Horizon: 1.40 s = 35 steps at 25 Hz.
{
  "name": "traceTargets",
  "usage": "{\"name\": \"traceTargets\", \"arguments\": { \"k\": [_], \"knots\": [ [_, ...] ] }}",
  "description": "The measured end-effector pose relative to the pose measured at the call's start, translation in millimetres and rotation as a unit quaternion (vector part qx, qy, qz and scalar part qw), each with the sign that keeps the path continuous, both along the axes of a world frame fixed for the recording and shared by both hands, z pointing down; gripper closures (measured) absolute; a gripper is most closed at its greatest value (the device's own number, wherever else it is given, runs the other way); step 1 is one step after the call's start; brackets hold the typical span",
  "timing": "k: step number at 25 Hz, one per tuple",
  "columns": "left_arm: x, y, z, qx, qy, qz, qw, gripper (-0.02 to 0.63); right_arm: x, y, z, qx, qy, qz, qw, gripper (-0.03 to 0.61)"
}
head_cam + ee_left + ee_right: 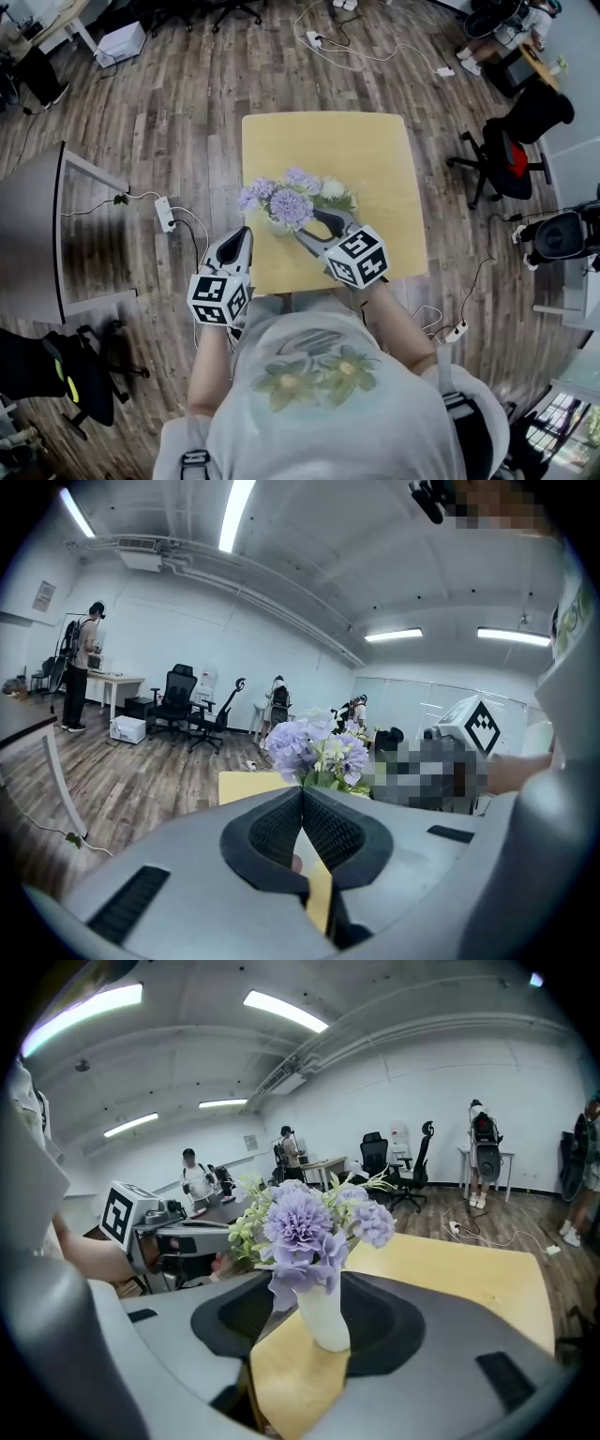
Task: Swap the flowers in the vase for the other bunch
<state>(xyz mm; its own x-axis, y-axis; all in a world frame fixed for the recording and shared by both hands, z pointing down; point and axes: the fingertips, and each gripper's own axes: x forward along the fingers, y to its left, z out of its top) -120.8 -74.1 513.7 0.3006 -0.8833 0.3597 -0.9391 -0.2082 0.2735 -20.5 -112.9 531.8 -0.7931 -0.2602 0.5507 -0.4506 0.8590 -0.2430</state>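
On a wood-plank floor (pixel 187 112), a pale-yellow desk (pixel 328 141); toward 7 o'clock from its middle, close to the near edge, a white vase (pixel 323 1321) standing upright with a bunch of lilac and white flowers (pixel 291 202) in it. Reaching in from 4 o'clock of the bunch, the right hand-held gripper (pixel 307 225), released: jaws spread wide to either side of the vase, the vase between them on the bare desk top, pads clear of its wall as far as the right gripper view shows. At 7 o'clock of the flowers, over the near-left edge of the desk, the left hand-held gripper (pixel 246 232), clenched on nothing: ribbed pads (pixel 328 832) meeting at the tips, only a narrow wedge of gap behind them, and the flowers beyond at 12 o'clock in the left gripper view. Well apart from the desk, at 3 o'clock in the head view, a black office chair (pixel 511 150) with a red patch on its seat.
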Motion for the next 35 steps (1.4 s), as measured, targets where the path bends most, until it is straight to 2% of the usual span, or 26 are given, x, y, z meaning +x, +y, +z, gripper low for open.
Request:
{"name": "traceTargets", "arguments": {
  "k": [16,24,35],
  "knots": [
    [32.0,-3.1,10.9,-0.009,0.006,0.036,0.9993,0.595,31.0,6.3,18.0,-0.049,-0.059,0.06,0.995,0.376],
    [42.9,-3.0,7.9,-0.009,0.005,0.049,0.9988,0.595,33.8,10.0,-1.8,-0.017,-0.092,0.059,0.994,0.503],
    [43.7,-0.6,4.5,-0.004,0.001,0.055,0.9985,0.595,30.8,16.0,-16.4,0.024,-0.104,0.055,0.993,0.526]
  ]
}}
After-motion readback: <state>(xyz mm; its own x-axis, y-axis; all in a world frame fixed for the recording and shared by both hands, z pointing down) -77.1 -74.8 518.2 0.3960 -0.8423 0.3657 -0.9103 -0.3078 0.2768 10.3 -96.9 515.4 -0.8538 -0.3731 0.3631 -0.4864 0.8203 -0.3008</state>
